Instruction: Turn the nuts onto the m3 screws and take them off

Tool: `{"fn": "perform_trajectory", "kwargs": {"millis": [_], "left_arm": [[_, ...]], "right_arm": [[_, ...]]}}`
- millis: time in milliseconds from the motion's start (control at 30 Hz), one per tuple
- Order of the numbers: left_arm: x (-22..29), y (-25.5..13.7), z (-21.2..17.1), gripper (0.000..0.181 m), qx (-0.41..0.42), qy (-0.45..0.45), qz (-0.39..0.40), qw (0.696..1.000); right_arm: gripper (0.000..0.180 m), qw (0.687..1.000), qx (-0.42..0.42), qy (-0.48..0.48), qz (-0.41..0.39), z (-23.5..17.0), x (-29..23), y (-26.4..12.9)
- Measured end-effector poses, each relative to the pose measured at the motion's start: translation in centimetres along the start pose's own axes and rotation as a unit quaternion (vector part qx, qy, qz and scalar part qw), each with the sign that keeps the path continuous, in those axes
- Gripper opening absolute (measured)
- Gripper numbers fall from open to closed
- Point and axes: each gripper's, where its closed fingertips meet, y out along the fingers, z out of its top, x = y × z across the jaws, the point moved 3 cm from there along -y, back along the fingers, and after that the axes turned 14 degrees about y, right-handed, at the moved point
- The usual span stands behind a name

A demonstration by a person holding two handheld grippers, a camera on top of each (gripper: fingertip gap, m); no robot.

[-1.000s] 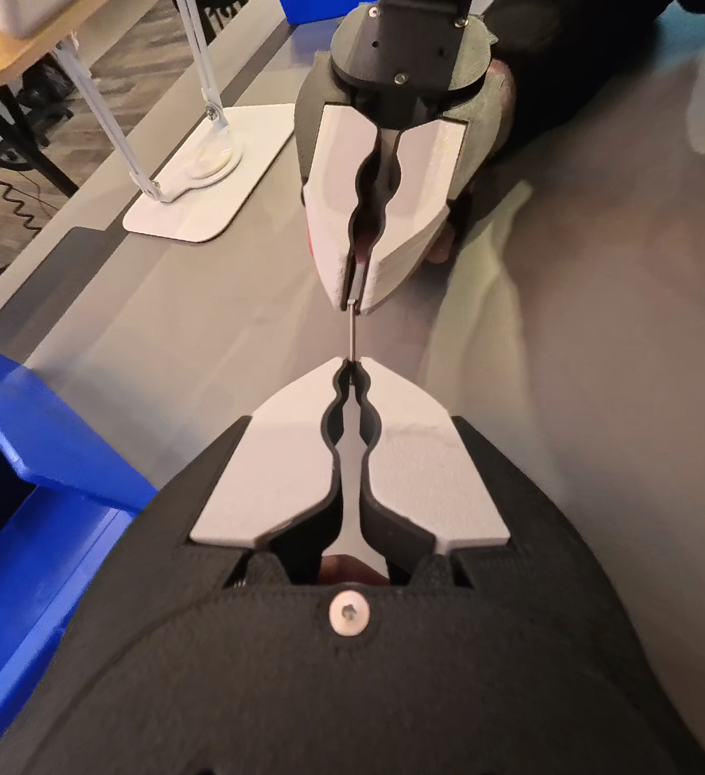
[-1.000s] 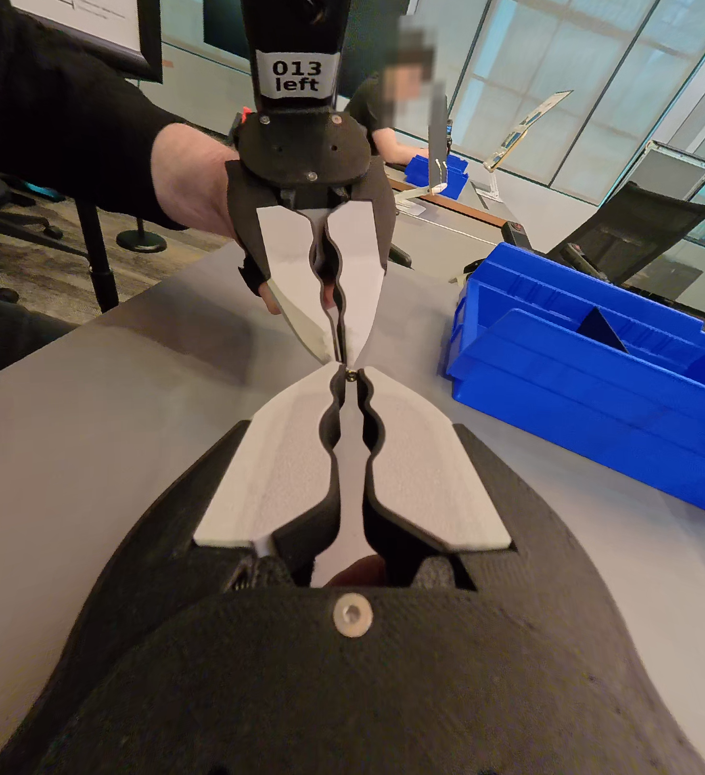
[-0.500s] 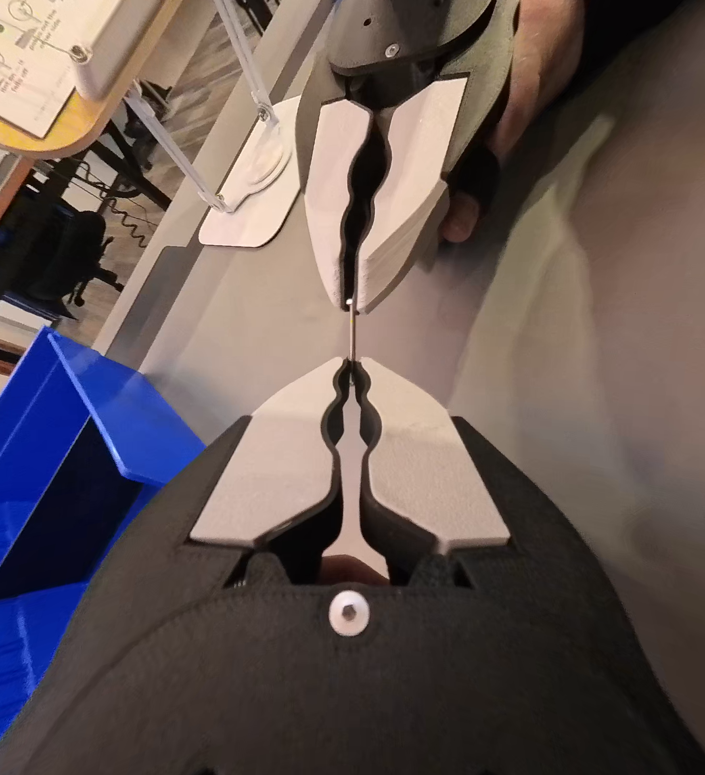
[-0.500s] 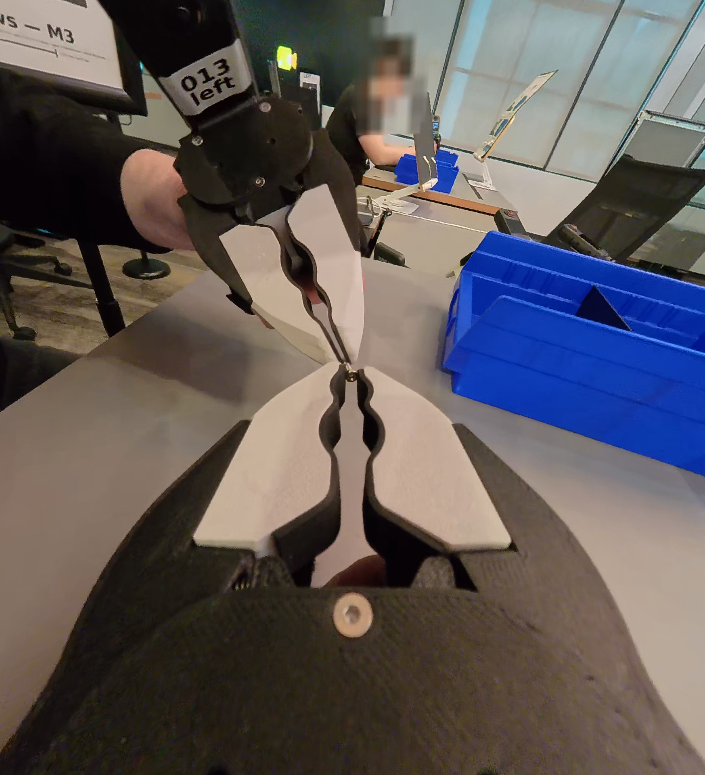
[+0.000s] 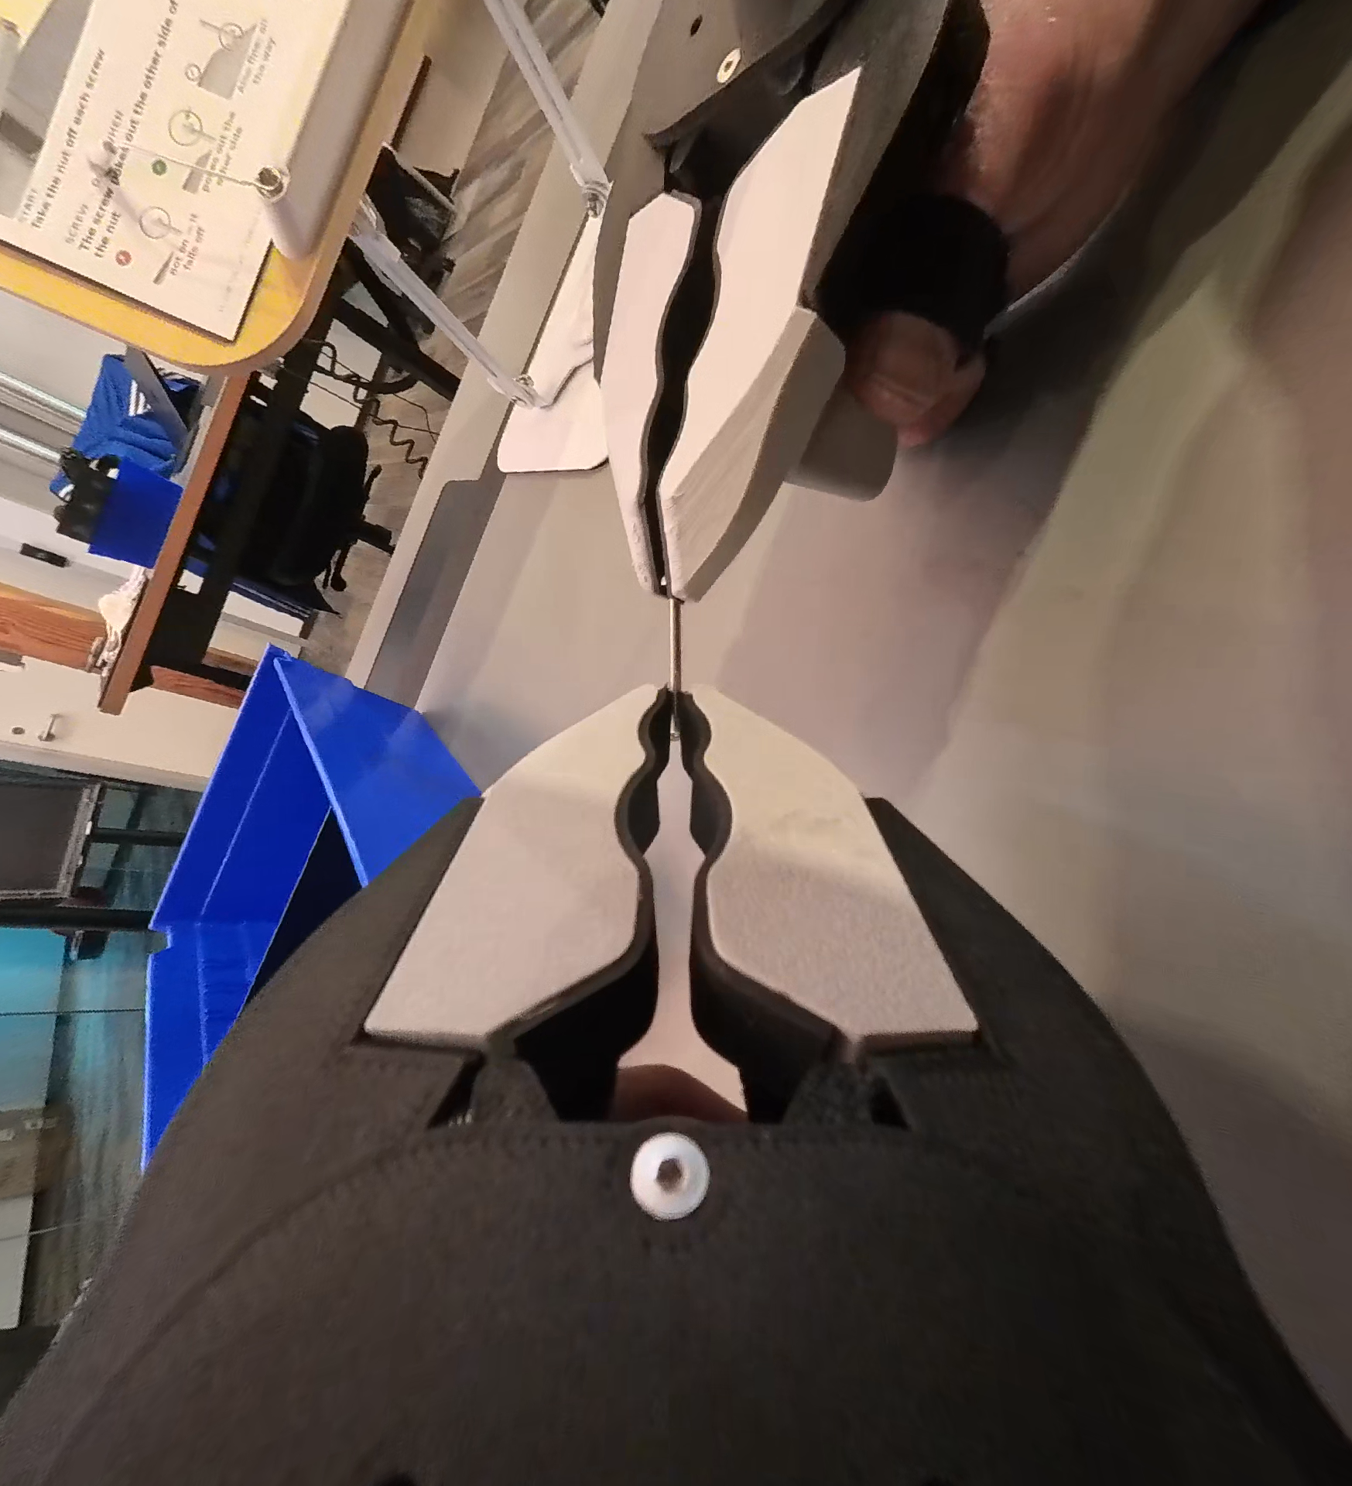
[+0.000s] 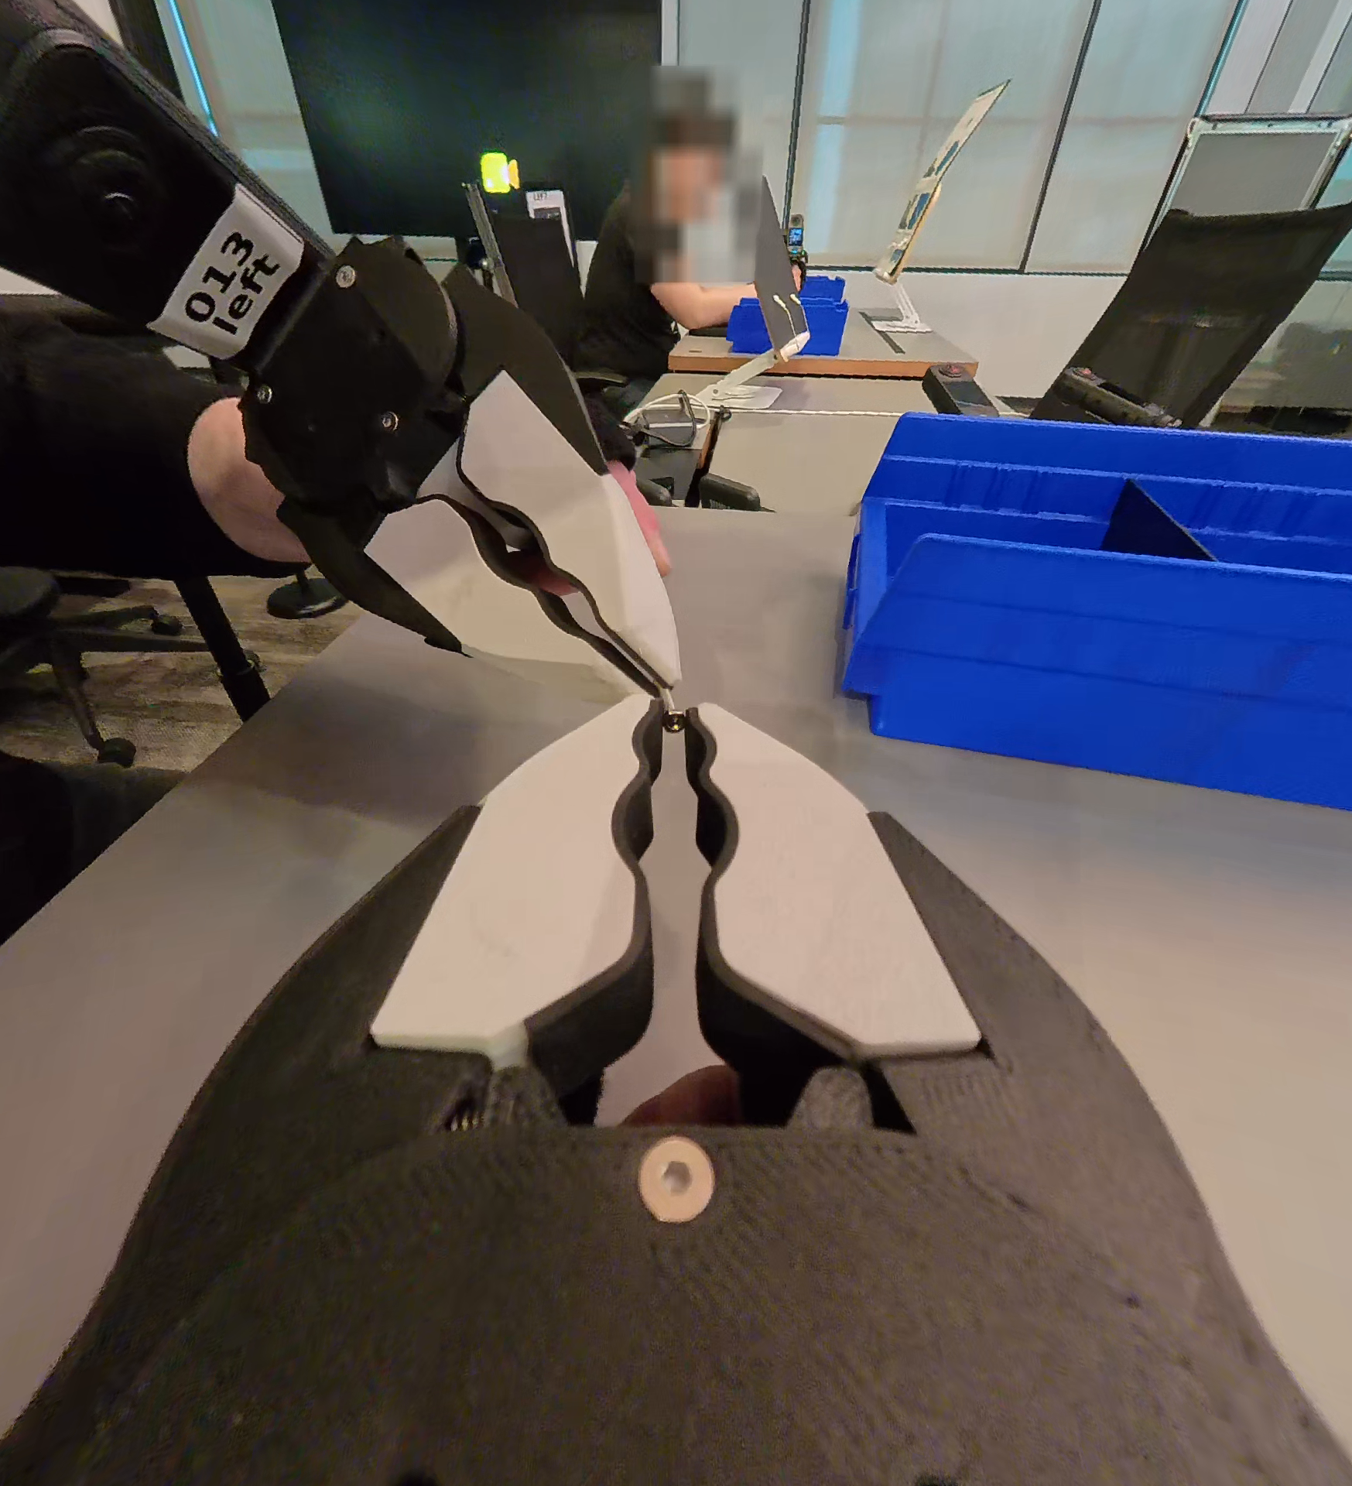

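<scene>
M3 screw [image 5: 674, 648]: thin, bare steel shank, held in the air over the grey table [image 5: 1139, 724], spanning the two gripper tips. Left gripper [image 5: 673, 712]: jaws closed on its near end. Right gripper [image 6: 673, 718]: jaws closed on a small dark nut [image 6: 673, 721] at the far end. Blue bin [image 6: 1139, 611]: at 2 o'clock in the right wrist view, well apart. Bare tabletop lay at 3 o'clock.

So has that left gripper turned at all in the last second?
Yes. In the right wrist view the left gripper stood straight up; now it leans over to the left, away from the blue bin, jaws shut on the screw.
</scene>
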Motion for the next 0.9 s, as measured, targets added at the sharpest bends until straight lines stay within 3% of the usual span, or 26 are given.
{"fn": "perform_trajectory", "kwargs": {"millis": [900], "left_arm": [[-0.28, -0.16, 0.49, 0.002, 0.012, 0.013, 0.02, 1.0]], "right_arm": [[0.007, 1.0, 0.009, 0.01, 0.011, 0.25, 0.02, -0.12]]}}
